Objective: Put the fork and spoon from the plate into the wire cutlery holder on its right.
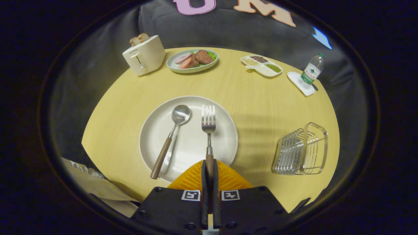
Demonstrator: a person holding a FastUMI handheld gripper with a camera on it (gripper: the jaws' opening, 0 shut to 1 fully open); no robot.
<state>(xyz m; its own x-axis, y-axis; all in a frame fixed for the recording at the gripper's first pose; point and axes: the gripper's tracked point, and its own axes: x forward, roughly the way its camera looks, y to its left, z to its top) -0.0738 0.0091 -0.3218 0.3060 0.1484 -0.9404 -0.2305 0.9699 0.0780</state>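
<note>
Over on the far left of the round yellow counter (124,124) stands a cream toaster (144,54) with bread poking out of its slots, and just beside it a dish of sliced meat and greens (192,60). Nearer in, the big white plate (156,130) sits in the middle of the counter. The spoon (172,137) lies on the plate's left half, bowl away from the tongs, its wooden handle running off over the near rim. To its right lies the fork (208,125), tines pointing away, and the tongs (209,168) are clamped together on its wooden handle at the plate's near edge, both fingers pressing on it. Beyond, towards the far side, there is a white divided tray of beans and grains (262,65), then a water bottle (312,70) standing on a small white coaster (295,80). The wire cutlery holder (302,150) stands on the counter to the right of the plate, well apart from it.
</note>
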